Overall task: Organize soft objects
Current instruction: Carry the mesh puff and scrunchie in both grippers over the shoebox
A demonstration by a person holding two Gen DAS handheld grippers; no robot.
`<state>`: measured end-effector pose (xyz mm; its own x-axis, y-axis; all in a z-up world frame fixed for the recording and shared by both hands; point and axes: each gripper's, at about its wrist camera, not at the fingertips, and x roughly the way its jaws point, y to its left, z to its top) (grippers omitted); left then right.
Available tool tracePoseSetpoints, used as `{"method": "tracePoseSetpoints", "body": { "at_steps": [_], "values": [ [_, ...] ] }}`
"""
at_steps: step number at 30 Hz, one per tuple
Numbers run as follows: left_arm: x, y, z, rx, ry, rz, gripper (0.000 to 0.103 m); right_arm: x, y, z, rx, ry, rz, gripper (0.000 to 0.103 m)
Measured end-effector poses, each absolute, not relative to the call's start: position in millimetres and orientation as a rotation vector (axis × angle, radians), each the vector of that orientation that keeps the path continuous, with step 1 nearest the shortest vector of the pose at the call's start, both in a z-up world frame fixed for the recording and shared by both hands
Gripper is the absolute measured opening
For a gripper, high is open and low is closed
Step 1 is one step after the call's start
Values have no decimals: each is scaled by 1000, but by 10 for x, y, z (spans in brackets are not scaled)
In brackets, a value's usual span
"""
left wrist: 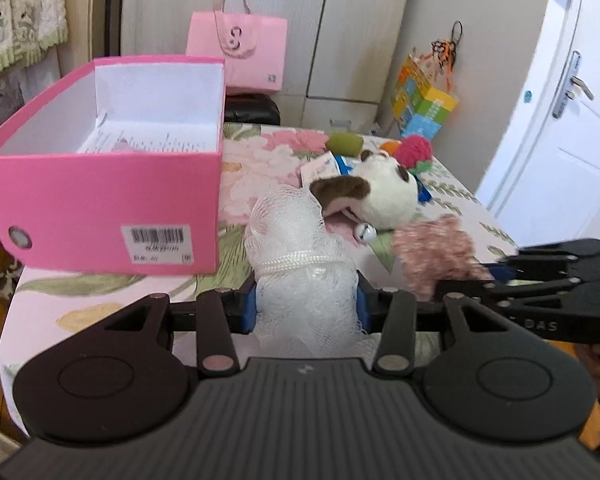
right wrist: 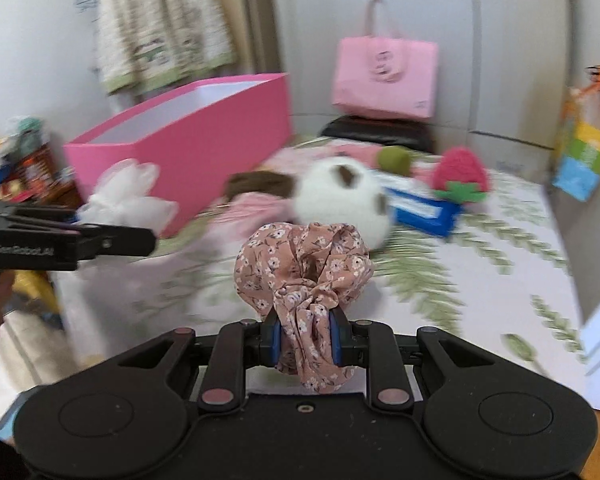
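Note:
My left gripper (left wrist: pixel 306 306) is shut on a white mesh bath puff (left wrist: pixel 296 240), held above the table just right of the open pink box (left wrist: pixel 100 196). My right gripper (right wrist: pixel 305 336) is shut on a pink floral scrunchie (right wrist: pixel 300 264). It holds it above the table's near part. The scrunchie shows blurred in the left wrist view (left wrist: pixel 432 252), and the puff in the right wrist view (right wrist: pixel 128 192). A white and brown plush dog (left wrist: pixel 376 188) with a bell, a red knitted strawberry (left wrist: pixel 414 150) and a green soft ball (left wrist: pixel 344 144) lie on the floral table (left wrist: pixel 460 208).
The pink box (right wrist: pixel 188 136) holds a printed paper sheet. A blue packet (right wrist: pixel 424 206) lies by the plush. A pink paper bag (left wrist: pixel 240 52) stands on a black stool behind the table. A colourful carton (left wrist: pixel 424 104) hangs at the far right, beside a white door (left wrist: pixel 560 128).

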<state>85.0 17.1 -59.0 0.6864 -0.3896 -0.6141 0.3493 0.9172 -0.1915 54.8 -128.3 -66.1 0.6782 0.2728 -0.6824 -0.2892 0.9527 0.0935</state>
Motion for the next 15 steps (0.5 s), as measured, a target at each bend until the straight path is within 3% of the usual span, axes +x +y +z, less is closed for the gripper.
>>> {"method": "tracePoseSetpoints", "body": {
  "at_steps": [7, 15],
  "values": [
    [712, 453, -523, -58, 814, -465, 44, 558, -908, -554, -46, 809, 475, 26],
    [579, 722, -264, 12, 821, -436, 44, 574, -540, -324, -61, 834, 619, 27]
  ]
}}
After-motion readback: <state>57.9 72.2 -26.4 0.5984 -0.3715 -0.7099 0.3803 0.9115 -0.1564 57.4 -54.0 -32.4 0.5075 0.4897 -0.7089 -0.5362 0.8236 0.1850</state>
